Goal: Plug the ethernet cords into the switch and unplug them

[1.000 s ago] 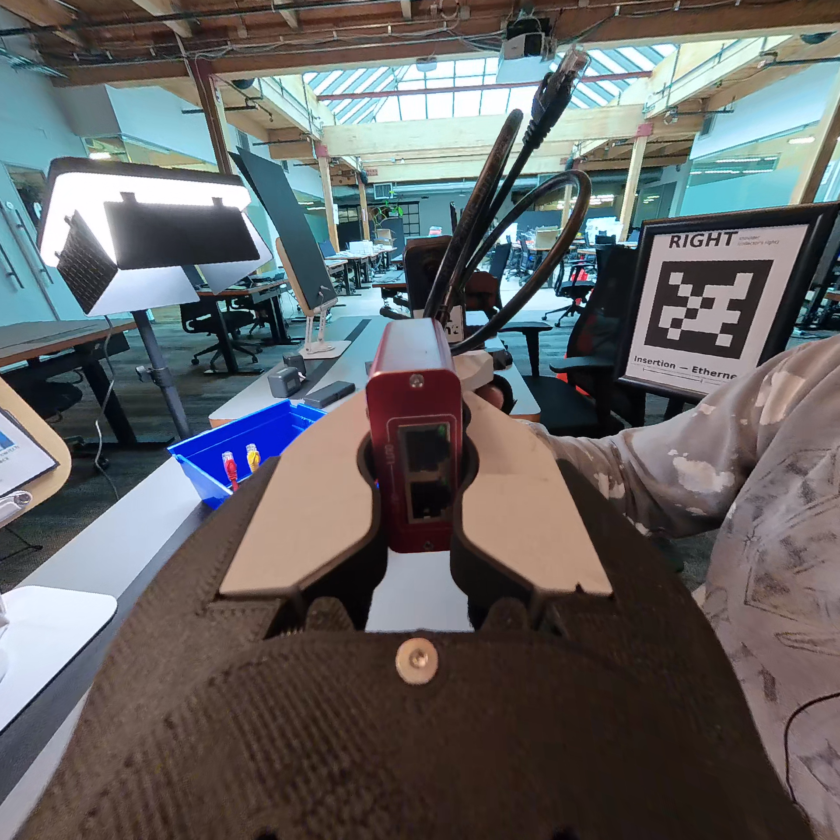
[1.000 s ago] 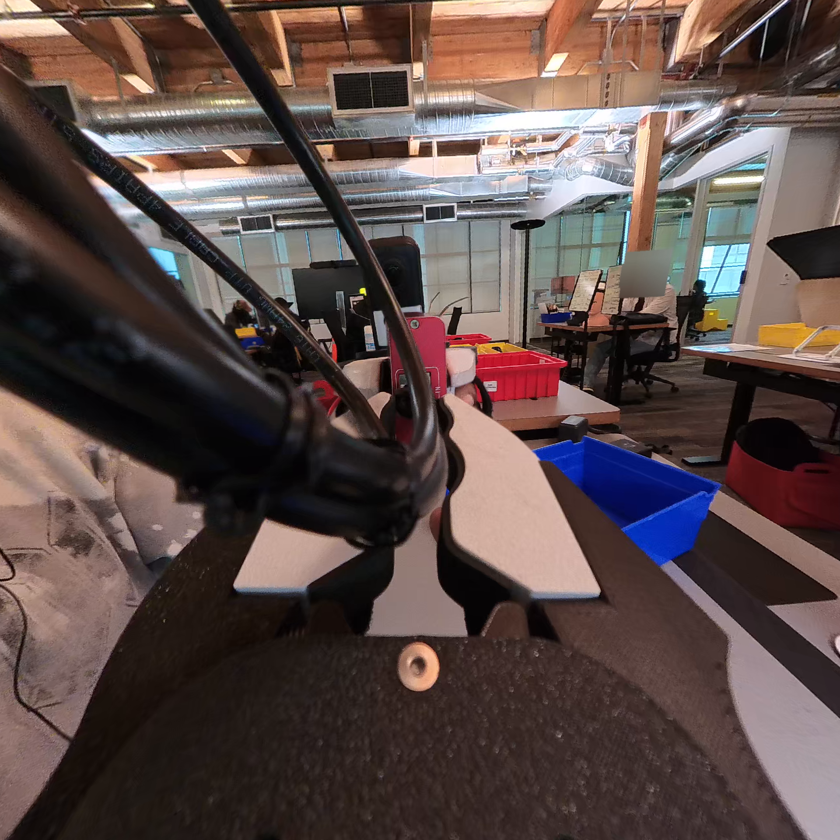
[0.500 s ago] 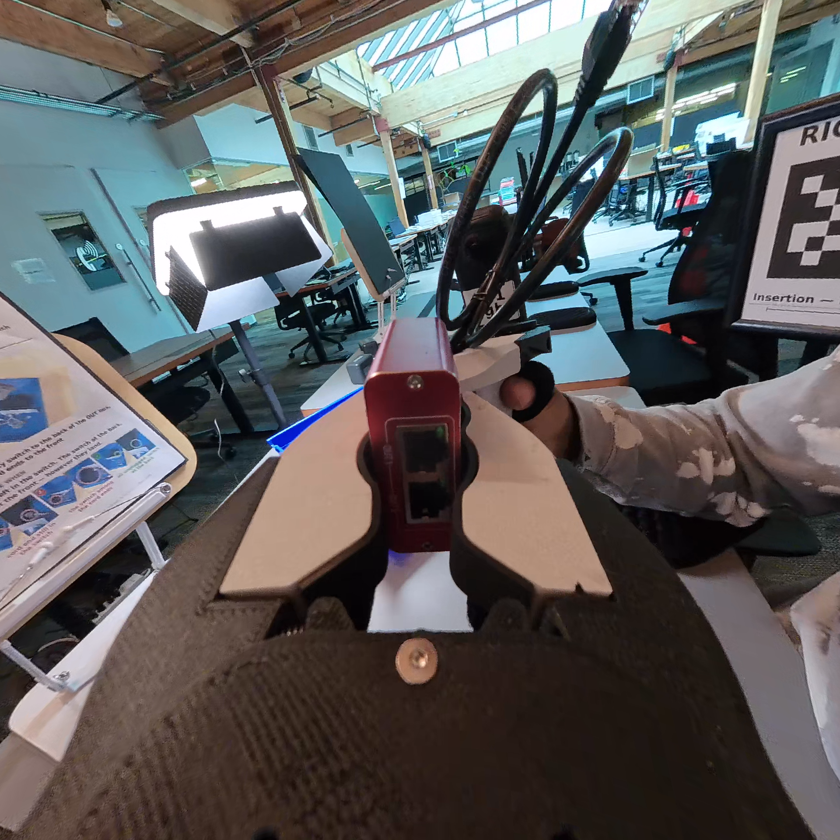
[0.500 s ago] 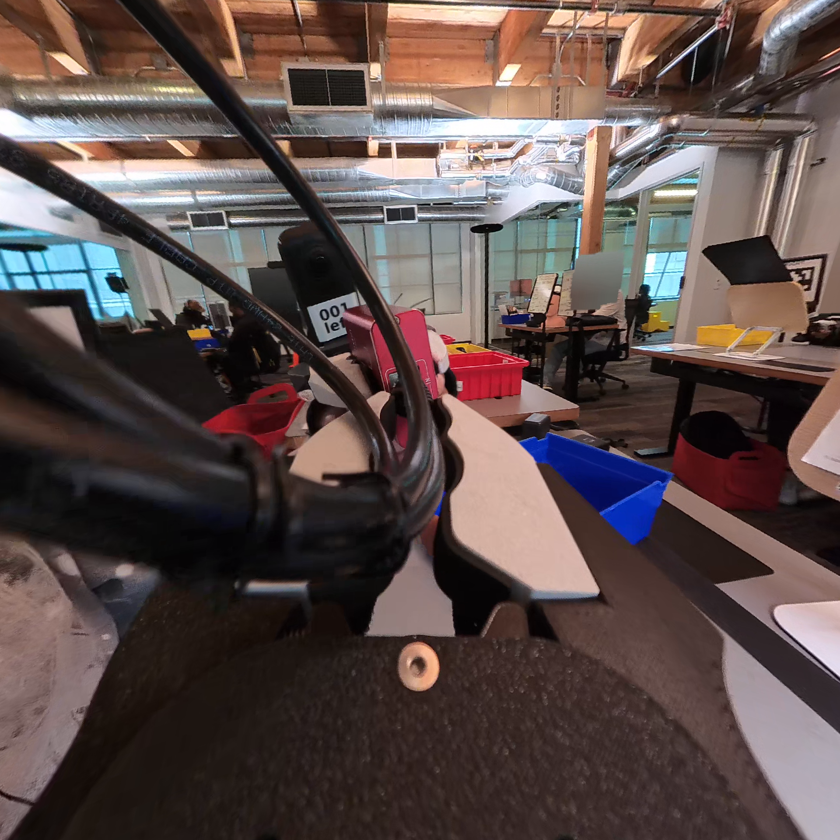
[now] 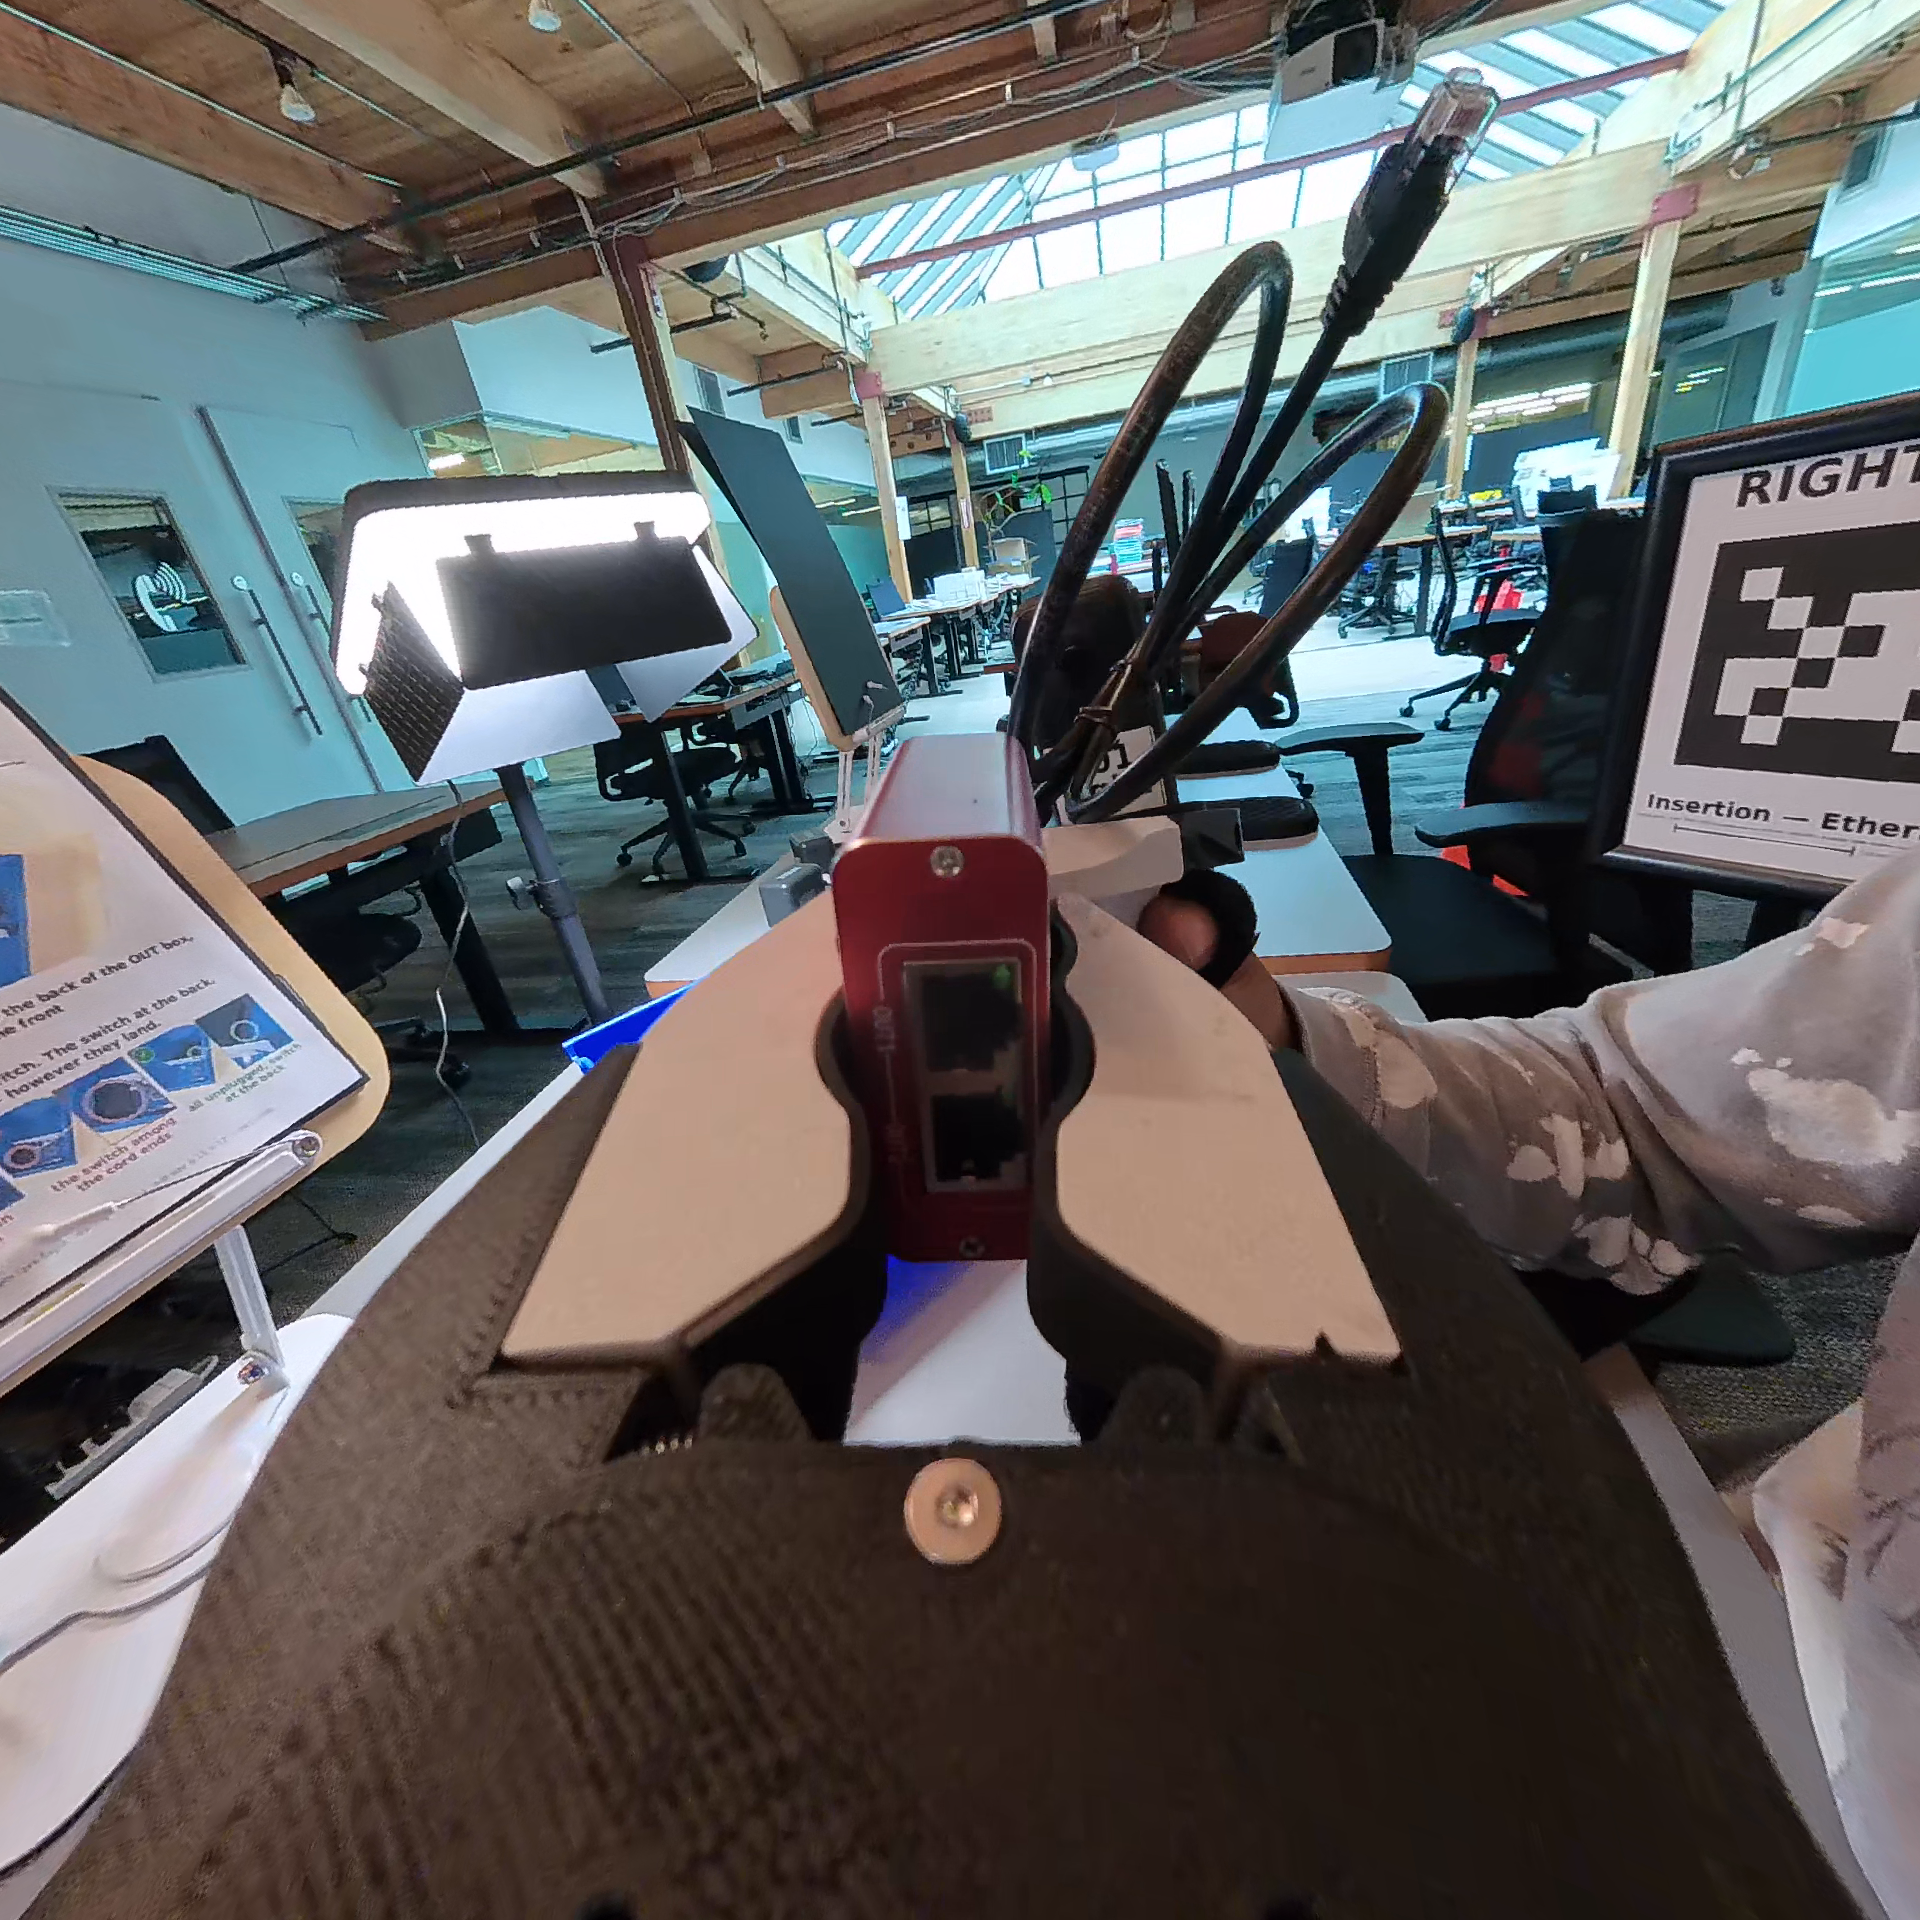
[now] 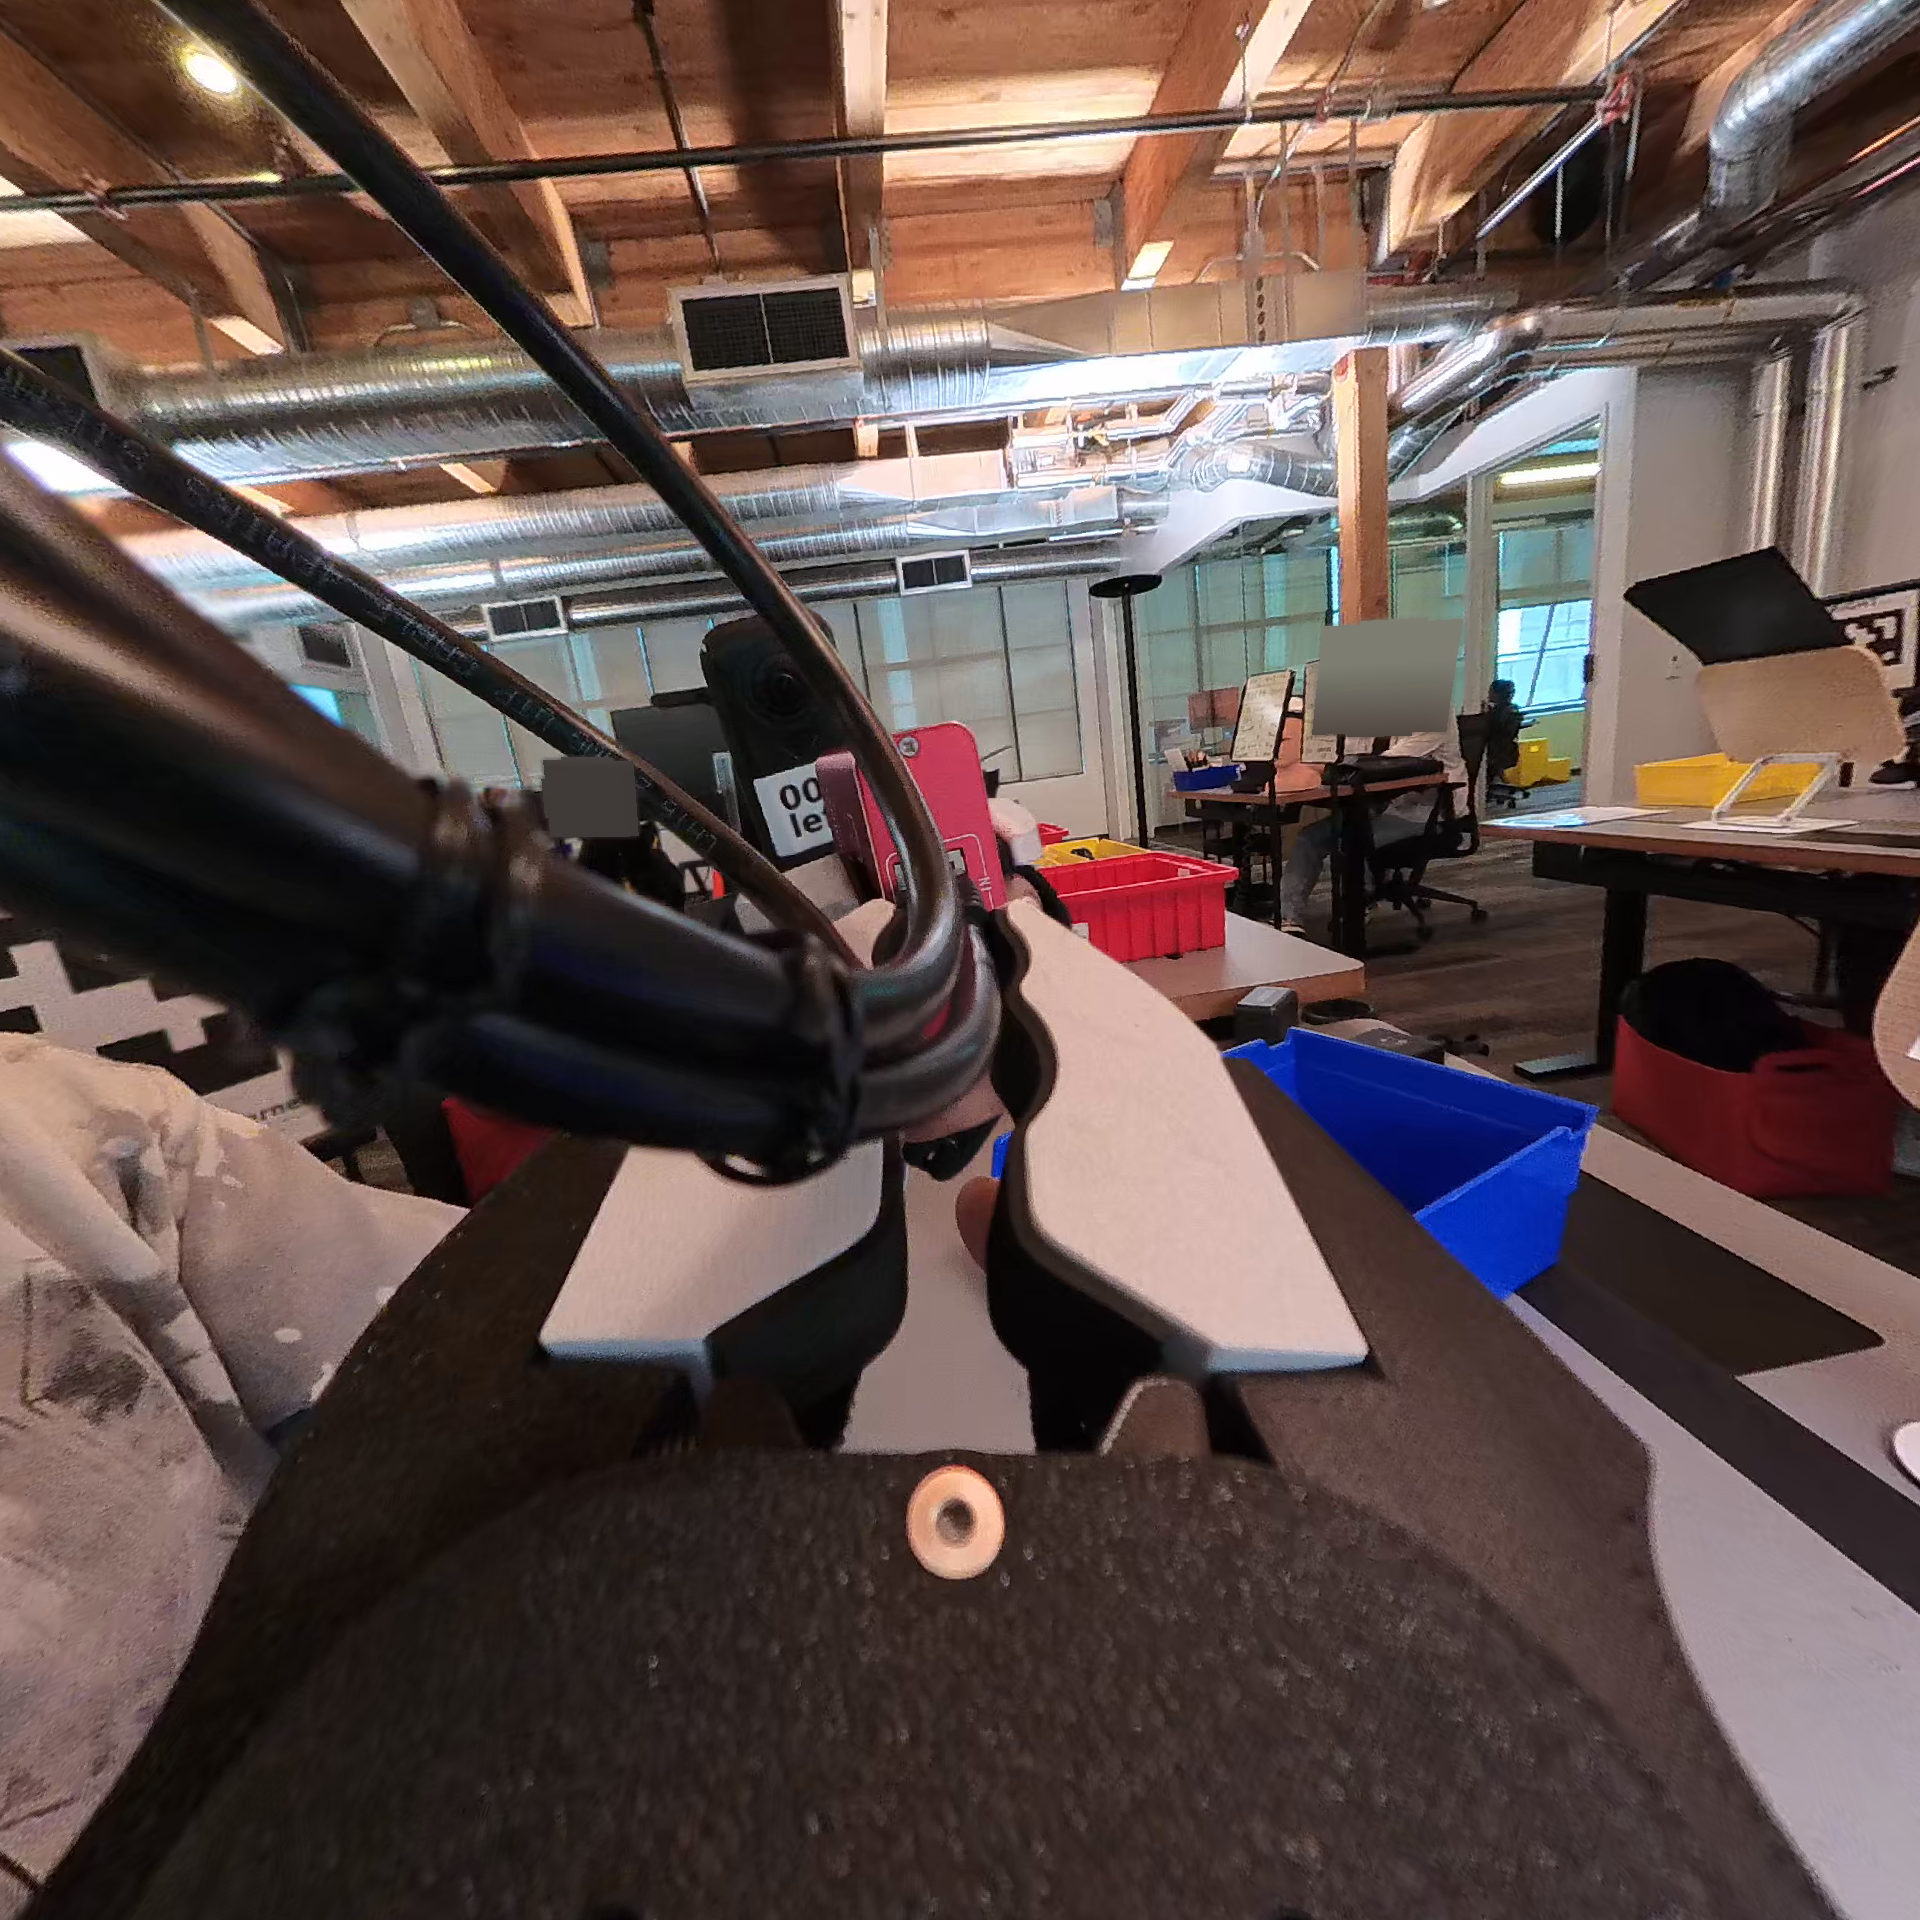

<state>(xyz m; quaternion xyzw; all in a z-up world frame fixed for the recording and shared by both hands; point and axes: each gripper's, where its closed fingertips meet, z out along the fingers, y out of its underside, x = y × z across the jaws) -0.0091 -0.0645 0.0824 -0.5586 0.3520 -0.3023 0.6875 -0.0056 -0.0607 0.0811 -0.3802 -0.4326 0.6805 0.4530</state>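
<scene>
My left gripper point(image 5: 951, 1039) is shut on a red switch point(image 5: 951, 1081), held end-on in the air; two empty ports face the left wrist camera. My right gripper point(image 6: 956, 997) is shut on a bundled black ethernet cord point(image 6: 644, 997), whose loops point(image 6: 520, 312) sweep up to the left. In the left wrist view the right gripper point(image 5: 1122, 852) sits just behind the switch, the cord point(image 5: 1174, 499) coils above it, and a clear plug point(image 5: 1449, 104) points up, free. The switch point(image 6: 945, 800) shows beyond the right gripper's fingers in the right wrist view.
A blue bin point(image 6: 1434, 1132) sits on the white table point(image 6: 1766, 1600) to the right. An instruction sheet on a stand point(image 5: 135, 1060) is at the left, a framed marker sign point(image 5: 1787, 644) at the right, a light panel point(image 5: 520, 613) behind. A person's sleeve point(image 5: 1621, 1081) reaches in.
Both grippers keep their holds. The left view has swung and tilted, so the cord loops and upright plug now sit higher and to the right. The switch looks nearer to the right gripper.
</scene>
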